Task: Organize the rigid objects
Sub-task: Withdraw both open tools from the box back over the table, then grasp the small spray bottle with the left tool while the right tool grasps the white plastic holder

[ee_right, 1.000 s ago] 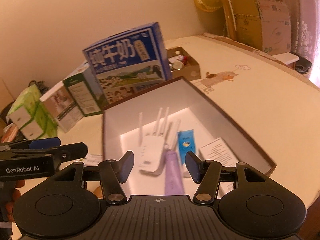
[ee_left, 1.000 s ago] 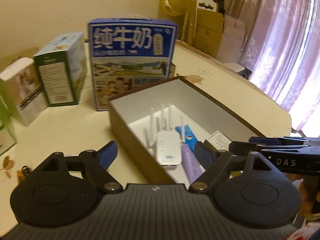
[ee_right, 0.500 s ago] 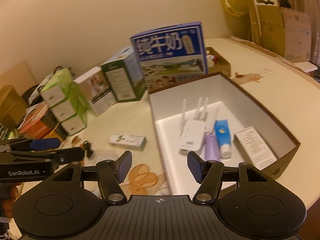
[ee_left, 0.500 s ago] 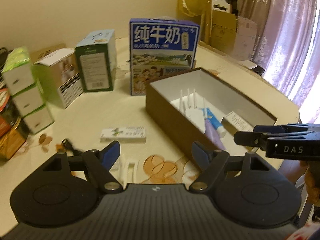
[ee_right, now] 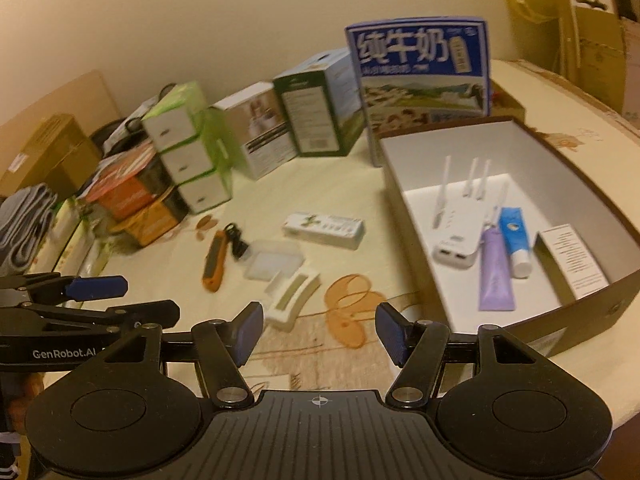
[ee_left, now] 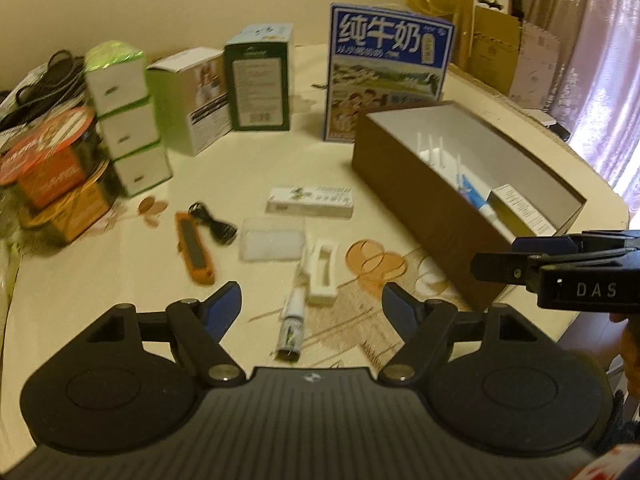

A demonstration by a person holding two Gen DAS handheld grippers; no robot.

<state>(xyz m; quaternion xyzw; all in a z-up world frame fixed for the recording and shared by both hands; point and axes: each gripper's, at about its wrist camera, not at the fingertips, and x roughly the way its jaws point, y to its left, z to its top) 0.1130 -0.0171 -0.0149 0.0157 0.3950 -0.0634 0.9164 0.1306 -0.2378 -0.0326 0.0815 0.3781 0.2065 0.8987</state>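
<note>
Two grippers hang tilted down over the cream table (ee_left: 100,280): the left gripper (ee_left: 311,304) stands open with nothing between its blue pads, its jaws having just narrowed a little, and the right gripper (ee_right: 319,330) is likewise apart and empty, its jaws having just widened slightly. The landmark is the brown box (ee_right: 592,308), open-topped with a white inside, which lies to the right of both. Inside it lie a white router (ee_right: 454,246) with thin antennas, a lilac tube (ee_right: 496,276), a blue tube (ee_right: 514,236) and a small printed carton (ee_right: 572,260). Left of the box, loose on the table, lie a flat white carton (ee_left: 310,202), a clear plastic case (ee_left: 272,238), a white moulded tray (ee_left: 324,272), a small spray bottle (ee_left: 292,320), an orange knife-like tool (ee_left: 196,248) and a black cable (ee_left: 212,222). Behind the box stands a blue milk carton (ee_left: 388,68), with green-and-white boxes (ee_left: 128,116) stacked farther left.
</note>
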